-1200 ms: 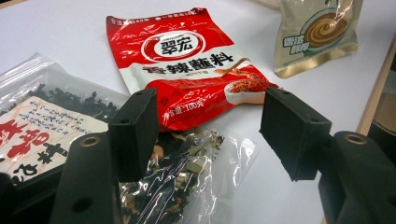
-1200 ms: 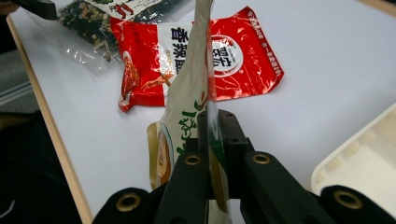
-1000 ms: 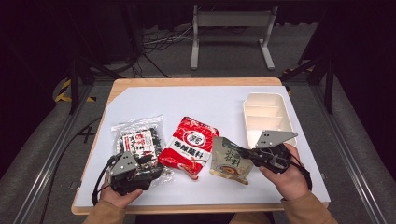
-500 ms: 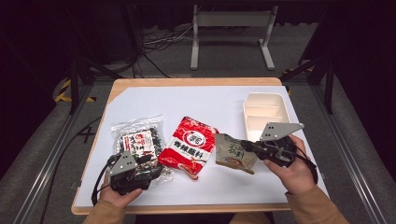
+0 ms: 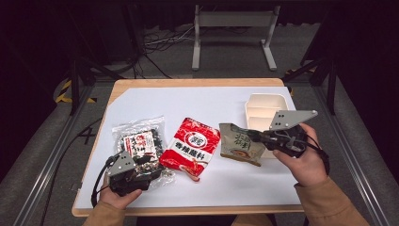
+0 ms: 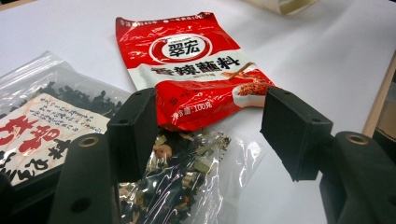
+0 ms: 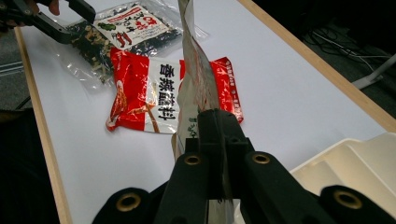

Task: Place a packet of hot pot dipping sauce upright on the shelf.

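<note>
Right tool (image 5: 251,136) clenched on the near edge of the beige sachet (image 5: 240,148), jaws pinching the thin seam so the packet hangs edge-on, clear of the counter (image 5: 226,101). It sits just left of the cream compartment tray (image 5: 263,106) at the right side (likely its destination, judging by how close it is held). Left tool (image 5: 141,165) rests near the counter's near-left corner, jaws released and straddling the clear bag of dried bits (image 6: 187,172) without pressing it. Red seasoning packet (image 5: 190,148) lies flat mid-counter, between the two tools. Seaweed bag (image 5: 139,141) lies left of it, untouched.
</note>
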A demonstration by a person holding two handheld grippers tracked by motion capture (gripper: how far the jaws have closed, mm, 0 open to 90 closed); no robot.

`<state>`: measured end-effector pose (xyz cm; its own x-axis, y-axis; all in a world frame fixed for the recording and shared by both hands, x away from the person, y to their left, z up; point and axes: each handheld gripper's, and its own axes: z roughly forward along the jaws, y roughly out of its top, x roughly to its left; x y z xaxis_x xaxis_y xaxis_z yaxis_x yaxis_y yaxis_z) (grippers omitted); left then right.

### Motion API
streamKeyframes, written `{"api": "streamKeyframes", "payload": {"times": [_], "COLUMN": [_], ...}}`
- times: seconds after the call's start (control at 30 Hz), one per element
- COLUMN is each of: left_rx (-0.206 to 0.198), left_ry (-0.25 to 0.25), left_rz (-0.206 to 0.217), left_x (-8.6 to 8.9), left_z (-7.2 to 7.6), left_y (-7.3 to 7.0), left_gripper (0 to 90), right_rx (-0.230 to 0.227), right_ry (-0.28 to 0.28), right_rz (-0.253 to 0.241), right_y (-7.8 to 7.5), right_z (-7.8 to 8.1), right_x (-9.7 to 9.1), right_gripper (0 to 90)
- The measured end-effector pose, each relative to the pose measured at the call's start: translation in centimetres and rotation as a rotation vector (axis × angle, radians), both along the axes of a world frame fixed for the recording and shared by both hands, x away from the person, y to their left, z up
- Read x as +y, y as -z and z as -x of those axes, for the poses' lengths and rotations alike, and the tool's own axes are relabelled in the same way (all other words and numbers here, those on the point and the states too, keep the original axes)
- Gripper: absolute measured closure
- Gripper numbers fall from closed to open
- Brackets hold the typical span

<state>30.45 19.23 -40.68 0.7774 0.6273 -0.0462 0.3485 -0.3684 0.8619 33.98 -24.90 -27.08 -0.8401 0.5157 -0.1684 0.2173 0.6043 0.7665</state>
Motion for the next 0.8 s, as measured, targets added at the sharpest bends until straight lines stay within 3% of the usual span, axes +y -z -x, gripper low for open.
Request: {"api": "streamKeyframes", "payload": {"times": [0.4,0.8], "left_rx": [0.001,0.004], "left_ry": [-0.006,-0.012], "left_rz": [0.010,0.022], "left_x": [0.2,0.4], "left_z": [0.0,-0.1], "left_y": [0.0,0.0], "left_gripper": [36.3,36.1], "right_rx": [-0.044,-0.089], "right_ry": [-0.004,-0.053], "right_rz": [0.004,0.016], "right_y": [-2.4,-3.8], "right_z": [-0.5,-2.0], "right_x": [-0.6,-1.2], "right_gripper": [89.6,89.6]}}
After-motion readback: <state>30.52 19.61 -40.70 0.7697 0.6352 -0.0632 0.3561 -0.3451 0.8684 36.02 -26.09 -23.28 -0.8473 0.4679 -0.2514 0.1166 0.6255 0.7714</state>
